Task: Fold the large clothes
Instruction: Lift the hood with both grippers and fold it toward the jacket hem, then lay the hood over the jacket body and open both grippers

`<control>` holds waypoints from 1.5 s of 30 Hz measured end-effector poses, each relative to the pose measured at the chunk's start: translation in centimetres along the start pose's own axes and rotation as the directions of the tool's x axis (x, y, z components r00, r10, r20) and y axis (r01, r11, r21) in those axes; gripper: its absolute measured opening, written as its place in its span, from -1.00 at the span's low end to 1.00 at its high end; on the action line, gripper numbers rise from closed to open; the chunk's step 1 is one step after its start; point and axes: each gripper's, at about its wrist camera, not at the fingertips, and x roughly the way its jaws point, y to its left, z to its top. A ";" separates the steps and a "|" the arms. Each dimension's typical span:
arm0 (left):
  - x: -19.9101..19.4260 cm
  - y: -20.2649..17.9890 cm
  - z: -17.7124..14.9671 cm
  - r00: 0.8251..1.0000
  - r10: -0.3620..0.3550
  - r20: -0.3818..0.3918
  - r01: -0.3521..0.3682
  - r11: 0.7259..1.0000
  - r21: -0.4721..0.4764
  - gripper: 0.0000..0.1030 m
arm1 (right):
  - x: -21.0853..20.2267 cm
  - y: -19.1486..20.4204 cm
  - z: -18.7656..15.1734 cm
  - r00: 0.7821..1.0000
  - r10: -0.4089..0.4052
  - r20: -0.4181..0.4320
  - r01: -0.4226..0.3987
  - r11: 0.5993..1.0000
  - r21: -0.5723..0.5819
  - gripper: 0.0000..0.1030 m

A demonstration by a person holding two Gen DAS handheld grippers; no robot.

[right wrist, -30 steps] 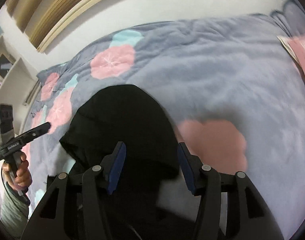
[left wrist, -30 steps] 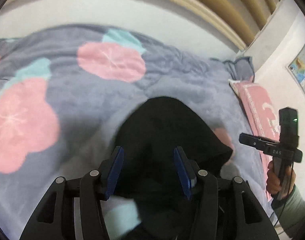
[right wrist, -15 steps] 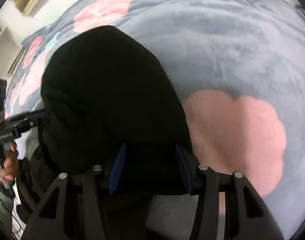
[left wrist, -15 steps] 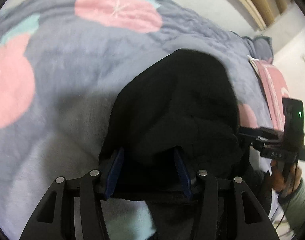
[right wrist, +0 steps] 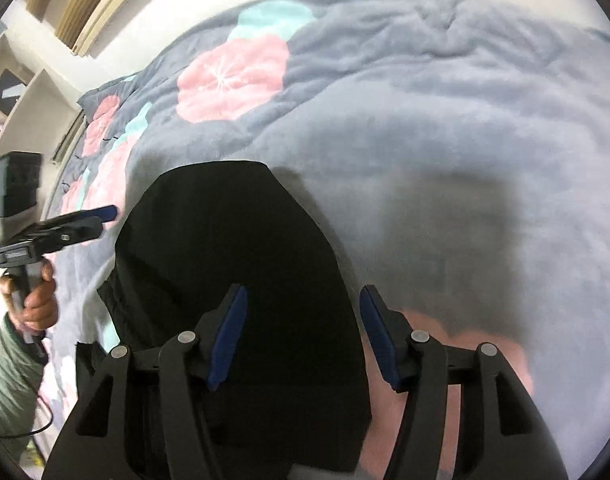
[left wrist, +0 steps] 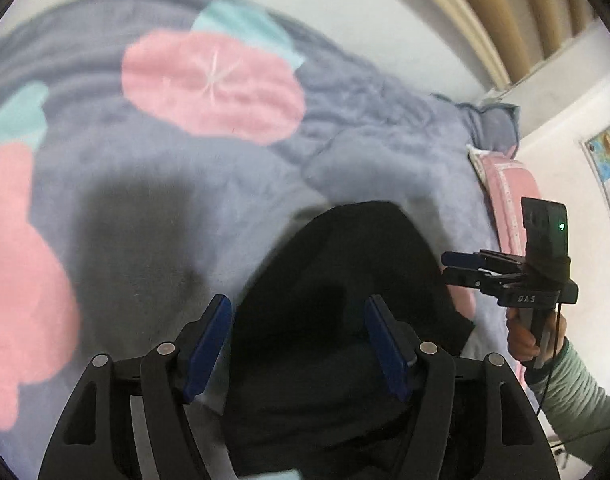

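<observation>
A black garment (left wrist: 345, 300) lies folded in a bundle on the bed, also in the right wrist view (right wrist: 233, 264). My left gripper (left wrist: 299, 344) is open and hovers above the near part of the garment, holding nothing. My right gripper (right wrist: 301, 336) is open above the garment's right edge, holding nothing. Each gripper shows in the other's view: the right gripper (left wrist: 457, 266) at the garment's right side, the left gripper (right wrist: 101, 220) at its left side. The near end of the garment is hidden under the grippers.
The bed is covered by a grey-blue fleece blanket (left wrist: 185, 184) with pink flowers (left wrist: 213, 84). A pink pillow (left wrist: 509, 200) lies at the right. A wall and wooden headboard slats (left wrist: 505, 12) stand behind. White shelves (right wrist: 21, 92) are at the left.
Both grippers dipped low into the black garment half a second ago and have since lifted and pulled back, open. The garment now lies lower and flatter on the blanket.
</observation>
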 end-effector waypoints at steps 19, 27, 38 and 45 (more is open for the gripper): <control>-3.6 -6.2 -4.0 0.991 -0.129 0.033 0.118 0.967 0.226 -0.67 | -3.9 7.6 -2.7 0.990 0.108 0.085 -0.088 0.973 -0.211 -0.61; -12.6 -12.0 -11.9 0.987 -0.121 0.103 0.080 0.937 0.341 -0.67 | -13.2 13.5 -11.7 0.978 0.105 0.180 -0.045 0.950 -0.309 -0.61; -15.5 -14.4 -27.1 0.990 -0.138 -0.007 0.132 0.931 0.340 -0.67 | -14.9 18.2 -28.1 0.992 0.085 0.091 -0.049 0.937 -0.347 -0.61; -10.8 -10.6 -35.5 0.983 -0.171 -0.058 0.173 0.984 0.028 -0.67 | -9.6 16.3 -34.8 0.996 0.082 -0.043 -0.088 0.978 -0.191 -0.53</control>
